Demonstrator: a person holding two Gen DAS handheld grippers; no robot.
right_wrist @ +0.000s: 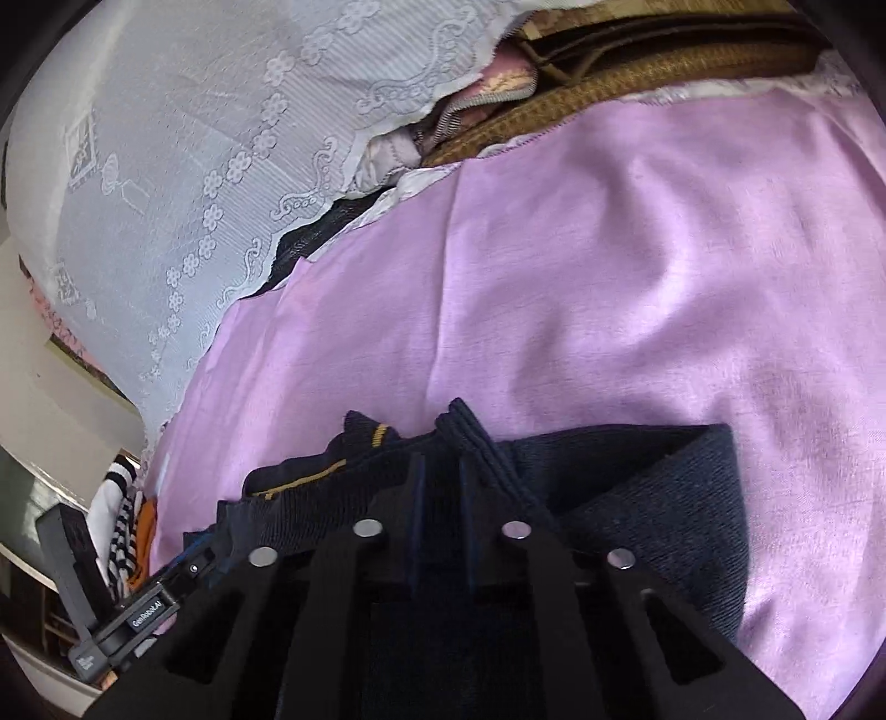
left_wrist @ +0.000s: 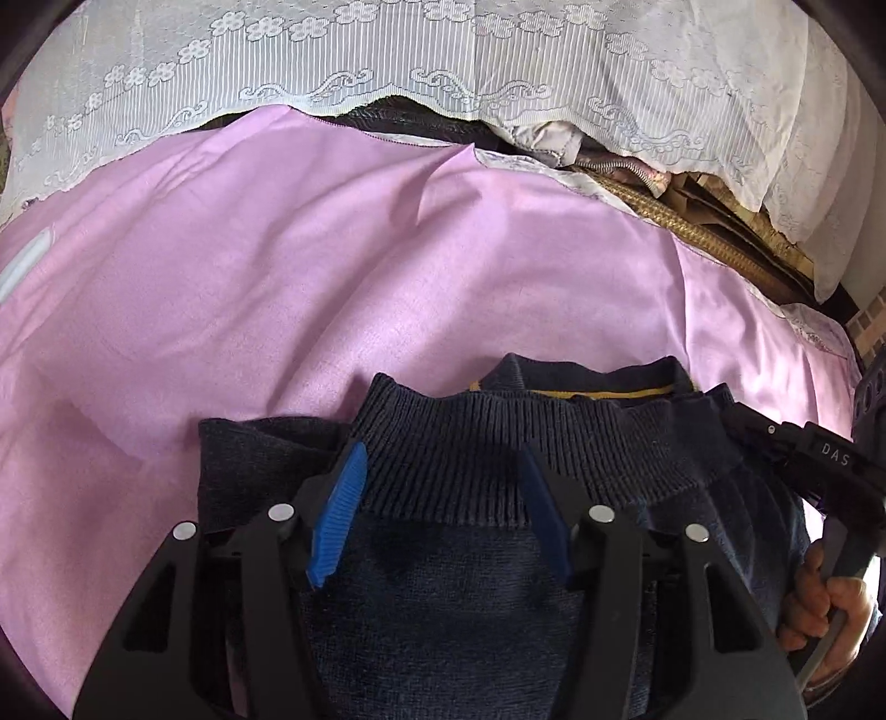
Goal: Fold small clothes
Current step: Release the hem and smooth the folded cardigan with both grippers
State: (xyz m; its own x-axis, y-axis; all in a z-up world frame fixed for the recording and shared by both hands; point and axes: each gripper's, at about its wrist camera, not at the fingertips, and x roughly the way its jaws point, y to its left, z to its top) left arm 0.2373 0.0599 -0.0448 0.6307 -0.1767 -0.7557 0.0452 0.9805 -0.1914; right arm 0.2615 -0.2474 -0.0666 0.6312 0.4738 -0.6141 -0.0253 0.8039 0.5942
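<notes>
Your left gripper stands spread over the navy sweater's ribbed hem; your right gripper, at its collar edge, seems pinched on knit.

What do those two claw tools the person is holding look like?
Both are black plastic with triangular cut-outs and round silver studs. The left gripper has ribbed blue pads on its fingers. The right gripper has dark, thin fingers. White lettering marks their bodies: "DAS" on the right one, "GenRobot.AI" on the left. No sleeve shows.

Sweater on the bedsheet, lace cloth behind it
</notes>
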